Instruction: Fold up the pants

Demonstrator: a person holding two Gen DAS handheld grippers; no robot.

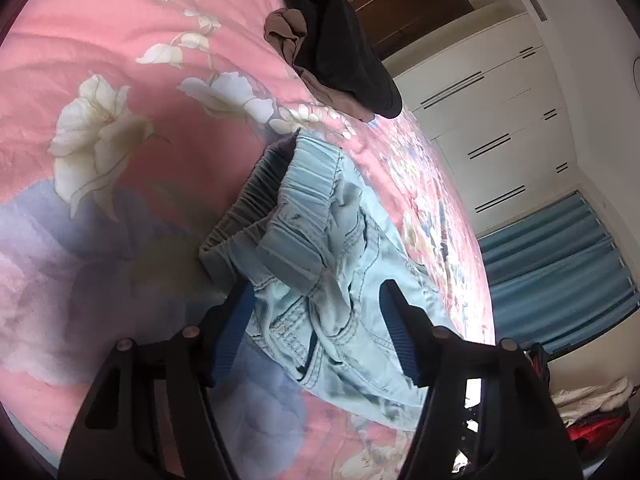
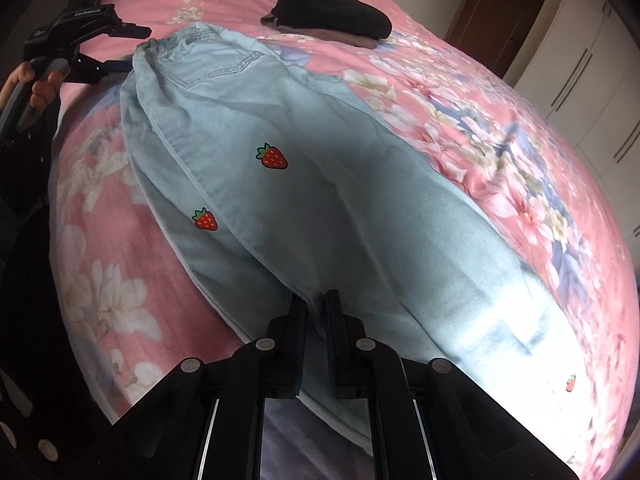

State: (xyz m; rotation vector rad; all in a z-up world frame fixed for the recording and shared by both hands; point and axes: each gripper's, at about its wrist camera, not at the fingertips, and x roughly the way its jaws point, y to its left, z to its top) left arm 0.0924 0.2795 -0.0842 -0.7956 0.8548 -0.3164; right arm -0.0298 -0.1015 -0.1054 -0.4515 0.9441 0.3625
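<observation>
Right wrist view: pale blue pants [image 2: 304,184] lie flat along the pink floral bed [image 2: 460,92], waistband nearest the folded dark clothes [image 2: 332,12]. Right tool [image 2: 316,312] clenched on the leg fabric. Left tool [image 1: 316,304] released, fingers straddling the waistband.

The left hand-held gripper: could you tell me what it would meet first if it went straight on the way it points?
Most likely the light blue pants: their waistband end lies between the open left hand-held gripper fingers, on the bedspread.
</observation>
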